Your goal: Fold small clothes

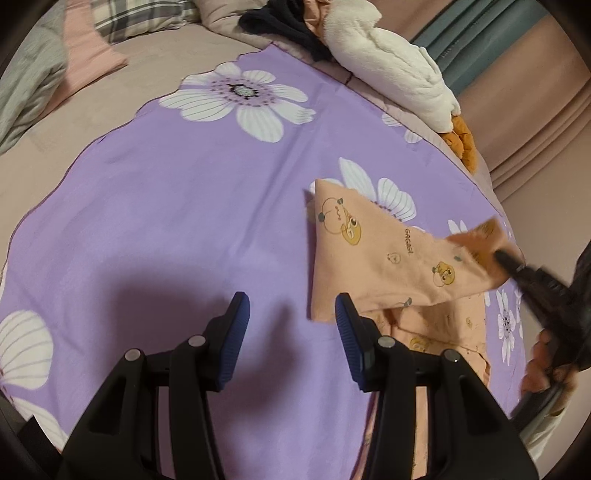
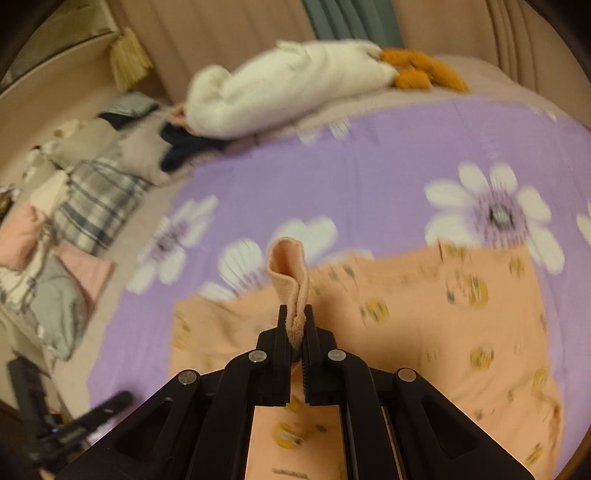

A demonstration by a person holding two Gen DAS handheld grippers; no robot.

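A small peach garment with yellow cartoon prints lies on the purple flowered sheet, at the right in the left wrist view. My left gripper is open and empty, just left of the garment's near edge. My right gripper is shut on a folded hem of the garment and lifts it off the sheet. It also shows in the left wrist view, holding one corner up at the right.
A white plush toy with orange feet lies at the far edge of the bed. Dark clothing, plaid and pink pillows and bedding sit at the back left. Curtains hang behind.
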